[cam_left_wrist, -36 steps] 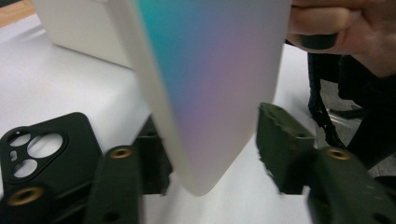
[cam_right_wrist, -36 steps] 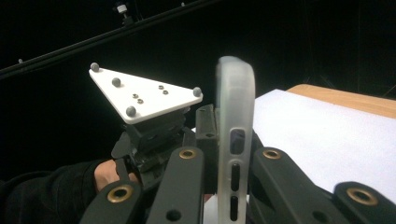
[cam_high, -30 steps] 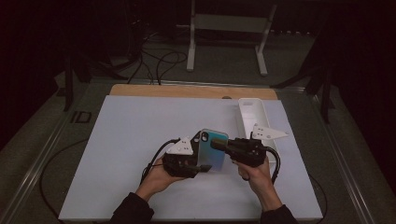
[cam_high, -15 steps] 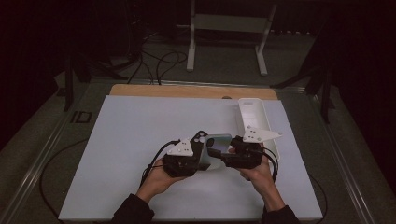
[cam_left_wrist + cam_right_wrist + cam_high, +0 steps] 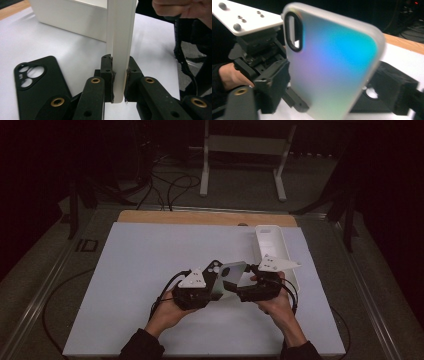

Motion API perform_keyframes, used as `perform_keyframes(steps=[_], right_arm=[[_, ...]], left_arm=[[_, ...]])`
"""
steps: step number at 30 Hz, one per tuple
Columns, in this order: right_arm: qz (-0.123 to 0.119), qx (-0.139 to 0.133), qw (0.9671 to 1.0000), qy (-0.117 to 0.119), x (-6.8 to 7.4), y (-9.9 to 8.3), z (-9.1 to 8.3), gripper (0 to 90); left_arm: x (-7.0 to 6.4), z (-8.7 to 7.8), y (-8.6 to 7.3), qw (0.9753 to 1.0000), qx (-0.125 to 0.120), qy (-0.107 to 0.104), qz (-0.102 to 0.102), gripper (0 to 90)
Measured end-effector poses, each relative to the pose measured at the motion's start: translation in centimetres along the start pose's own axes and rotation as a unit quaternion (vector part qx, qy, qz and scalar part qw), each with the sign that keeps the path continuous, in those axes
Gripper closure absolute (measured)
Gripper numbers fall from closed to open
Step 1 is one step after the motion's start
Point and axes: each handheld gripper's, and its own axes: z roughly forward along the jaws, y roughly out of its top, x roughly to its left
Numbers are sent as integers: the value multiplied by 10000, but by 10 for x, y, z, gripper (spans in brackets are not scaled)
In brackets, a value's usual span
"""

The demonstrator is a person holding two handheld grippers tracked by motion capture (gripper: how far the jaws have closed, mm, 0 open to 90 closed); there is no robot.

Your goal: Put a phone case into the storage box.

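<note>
The left gripper (image 5: 119, 82) is pinching the iridescent phone case (image 5: 332, 65) by its thin edge; the right gripper (image 5: 239, 292) is closing across it. Light, flexible, slippery: edges suit best.

Both forearms came in low and met over the near middle of the flat white table mat (image 5: 125, 270). The left gripper (image 5: 119, 75) had its jaws clamped tight; the right gripper (image 5: 243, 289) faced it, jaws set wide.
</note>
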Motion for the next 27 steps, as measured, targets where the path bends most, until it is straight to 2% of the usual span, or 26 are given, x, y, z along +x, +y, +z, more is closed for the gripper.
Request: perform_keyframes(steps=[2, 4, 8, 9, 11, 18, 19, 27], right_arm=[[49, 30, 10000, -73, 0, 0, 0, 140], [101, 63, 9997, -206, -1, -1, -1, 138], [170, 95, 9993, -316, 0, -1, -1, 138], [187, 90, 9992, -350, 0, -1, -1, 138], [224, 106, 9986, -461, 0, -1, -1, 140], [321, 123, 9975, -625, 1, 1, 3, 139], [348, 137, 9967, -725, 3, 2, 5, 139], [527, 21, 9952, -828, 10, 10, 15, 132]], left_arm=[[0, 0, 0, 10000, -2, 38, -14, 812], [2, 0, 0, 9998, -3, 162, -80, 812], [3, 1, -1, 9995, 3, 262, -153, 812], [5, 1, -2, 9992, 13, 326, -227, 812], [6, 1, -2, 9989, 19, 394, -271, 812], [8, 2, -3, 9976, 47, 576, -393, 811], [8, 2, -4, 9971, 43, 627, -434, 812], [7, 4, -4, 9960, 69, 747, -476, 811]])
